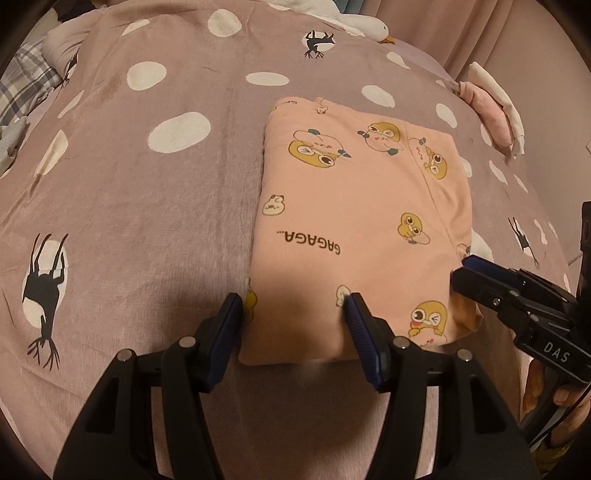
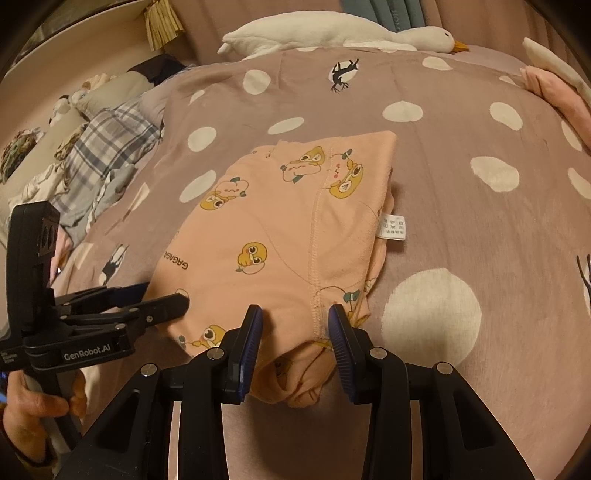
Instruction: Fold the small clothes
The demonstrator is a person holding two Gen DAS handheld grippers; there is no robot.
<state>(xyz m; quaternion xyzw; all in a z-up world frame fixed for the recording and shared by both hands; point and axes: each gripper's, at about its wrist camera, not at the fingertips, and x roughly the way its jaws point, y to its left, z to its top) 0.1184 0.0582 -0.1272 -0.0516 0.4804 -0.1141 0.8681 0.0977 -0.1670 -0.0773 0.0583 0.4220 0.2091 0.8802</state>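
Peach cartoon-print garment [image 1: 354,229] folded flat on polka-dot bedspread [image 1: 147,184] near its front edge, left gripper [image 1: 293,314] jaws apart astride near-left corner, right gripper [image 2: 295,325] jaws apart around bunched near-right corner, not visibly clamped.

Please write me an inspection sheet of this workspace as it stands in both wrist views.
Surface: mauve bedspread with white dots and black deer prints, lightly creased.
Job's things: peach garment with duck prints, folded to a rectangle; care label sticks out at one edge.
Clutter: pink and white cloths at the far right; plaid bedding at the left.
Grippers: left gripper straddles the garment's near left corner, jaws apart; right gripper straddles the bunched near right corner. Whether the pads press is unclear.
Cables: nothing seen.
Surroundings: plush goose by the curtains; a hand on the left gripper's handle.
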